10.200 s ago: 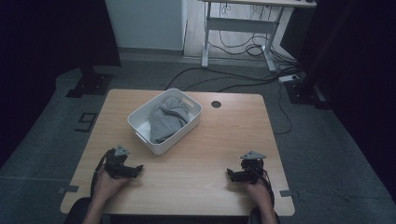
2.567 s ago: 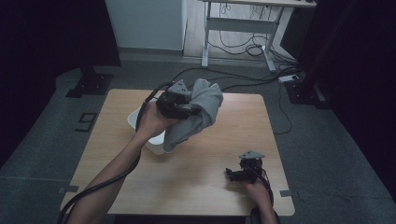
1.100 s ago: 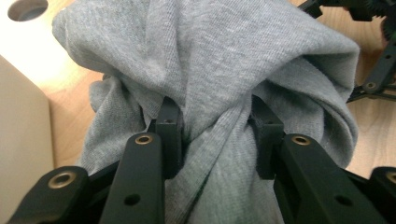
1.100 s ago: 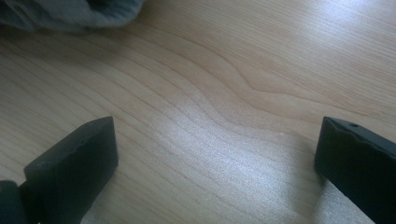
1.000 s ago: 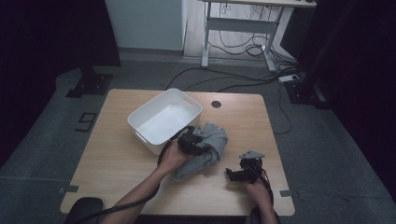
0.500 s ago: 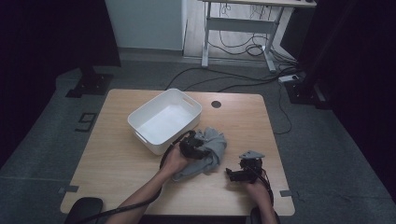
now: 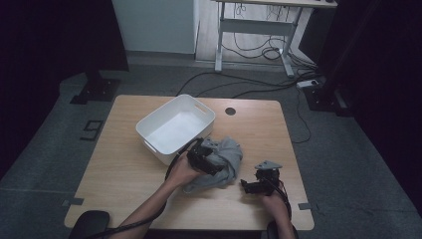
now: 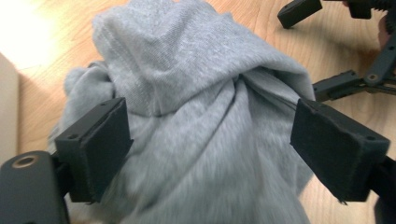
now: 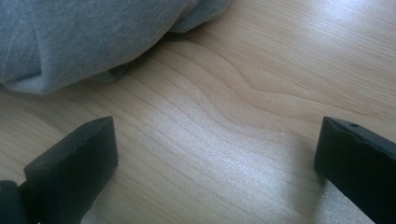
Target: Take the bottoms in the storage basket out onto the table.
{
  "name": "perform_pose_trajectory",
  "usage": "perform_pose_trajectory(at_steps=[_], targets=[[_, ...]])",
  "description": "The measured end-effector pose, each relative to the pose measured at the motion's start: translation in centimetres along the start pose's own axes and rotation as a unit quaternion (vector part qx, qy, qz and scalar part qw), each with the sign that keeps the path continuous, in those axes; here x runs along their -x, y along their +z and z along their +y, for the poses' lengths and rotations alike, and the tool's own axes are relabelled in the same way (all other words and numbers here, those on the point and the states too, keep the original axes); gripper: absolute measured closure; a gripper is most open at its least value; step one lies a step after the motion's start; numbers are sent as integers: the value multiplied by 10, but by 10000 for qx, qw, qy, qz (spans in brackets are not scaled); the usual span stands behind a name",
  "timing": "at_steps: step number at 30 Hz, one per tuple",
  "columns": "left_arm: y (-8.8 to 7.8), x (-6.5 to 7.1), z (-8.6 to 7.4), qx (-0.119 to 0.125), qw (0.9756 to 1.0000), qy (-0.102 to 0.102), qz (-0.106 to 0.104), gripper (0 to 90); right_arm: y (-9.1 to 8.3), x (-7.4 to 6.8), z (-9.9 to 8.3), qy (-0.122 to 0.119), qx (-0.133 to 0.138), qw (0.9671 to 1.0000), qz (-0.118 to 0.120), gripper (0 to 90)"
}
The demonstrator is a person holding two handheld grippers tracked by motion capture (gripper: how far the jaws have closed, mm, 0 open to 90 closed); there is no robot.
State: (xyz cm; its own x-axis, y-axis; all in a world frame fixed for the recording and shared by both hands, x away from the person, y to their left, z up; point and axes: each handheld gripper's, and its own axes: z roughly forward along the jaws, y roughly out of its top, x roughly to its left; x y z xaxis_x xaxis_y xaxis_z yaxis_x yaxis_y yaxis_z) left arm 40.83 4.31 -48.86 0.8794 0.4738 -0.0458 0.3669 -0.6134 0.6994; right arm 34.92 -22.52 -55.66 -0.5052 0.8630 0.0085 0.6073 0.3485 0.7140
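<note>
Lying crumpled on the wooden desk point(image 7: 124, 164), the grey sweatshirt point(image 8: 201, 116) is seen between the left gripper's point(image 8: 210, 140) jaws, which have just been opening and now stand wide, pads off the cloth. The right gripper point(image 9: 215, 154) is held nearby with jaws spread over bare wood, the garment's edge just beyond them.

I'm seeing soft grey knitted cloth point(image 8: 205, 121), matt and fuzzy, on my smooth wood-grain table point(image 9: 261, 116); white bin point(image 7: 175, 128) looks smooth plastic.
</note>
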Motion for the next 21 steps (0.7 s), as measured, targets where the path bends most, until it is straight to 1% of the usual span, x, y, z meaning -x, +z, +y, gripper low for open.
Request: perform_pose_trajectory(at_steps=[1, 2, 4, 6, 9, 12, 16, 17, 20, 21], targets=[[0, 0, 0, 0, 10000, 0, 0, 93, 0, 0, 0, -3, -2, 10000, 0, 0], [-6, 2, -2, -38, 10000, 50, 30, 68, 0, 0, 0, 5, -1, 10000, -2, 0], [-13, 5, -4, -53, 9999, 110, 64, 34, 0, 0, 0, 9, -2, 10000, -1, 0], [-20, 7, -6, -29, 9999, 125, 99, 0, 0, 0, 0, 5, -1, 10000, -2, 0], [-31, 7, -10, 41, 9998, 117, 139, 0, 0, -1, 0, 8, 0, 10000, -7, 0], [-44, 4, -16, 188, 9998, 3, 121, 0, 0, -1, 0, 10, -2, 10000, -9, 0], [-61, 0, -25, 285, 9993, -26, 250, 0, 0, -1, 0, 12, -2, 10000, -14, 0], [-61, 0, -25, 285, 9993, -26, 250, 0, 0, -1, 0, 12, -2, 10000, -14, 0], [-75, -2, -35, 341, 9986, -29, 395, 0, 0, -1, 0, 12, -3, 10000, -16, 0], [-81, -3, -40, 360, 9982, -46, 483, 0, 0, -1, 0, 13, -3, 10000, -18, 0]])
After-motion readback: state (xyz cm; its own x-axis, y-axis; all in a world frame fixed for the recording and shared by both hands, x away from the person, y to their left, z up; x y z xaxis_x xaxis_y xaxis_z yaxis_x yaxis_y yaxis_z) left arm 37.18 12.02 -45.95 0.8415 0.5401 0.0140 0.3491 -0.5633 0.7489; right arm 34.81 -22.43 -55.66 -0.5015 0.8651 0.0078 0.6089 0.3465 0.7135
